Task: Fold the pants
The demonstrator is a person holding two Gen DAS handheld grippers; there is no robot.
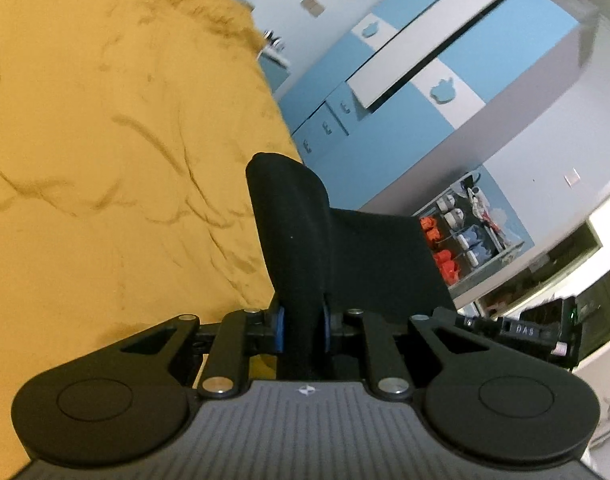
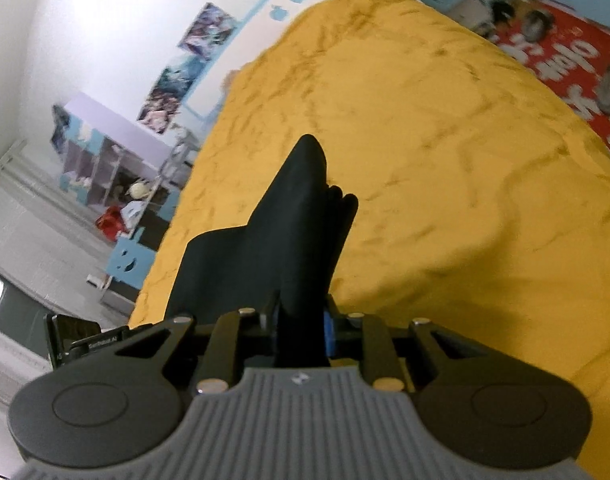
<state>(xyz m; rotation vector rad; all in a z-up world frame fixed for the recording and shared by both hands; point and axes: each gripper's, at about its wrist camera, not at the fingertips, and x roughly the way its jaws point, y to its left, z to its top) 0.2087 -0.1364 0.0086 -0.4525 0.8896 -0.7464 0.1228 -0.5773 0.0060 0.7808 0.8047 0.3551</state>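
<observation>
Black pants [image 1: 301,240] pinched in left gripper [image 1: 302,328] and right gripper [image 2: 305,330], both closed, probably above yellow bed [image 1: 105,140].

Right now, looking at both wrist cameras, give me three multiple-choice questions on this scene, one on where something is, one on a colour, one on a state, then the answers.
1. The bedspread in the left wrist view lies
A. left of the pants
B. right of the pants
C. over the pants

2. The pants are
A. red
B. black
C. white

3. The right gripper is
A. open and empty
B. shut on the pants
C. out of view

Answers: 1 A, yellow cloth fills the left side; 2 B, the cloth is black in both views; 3 B, black cloth is pinched between its blue pads, as in the left gripper.
</observation>
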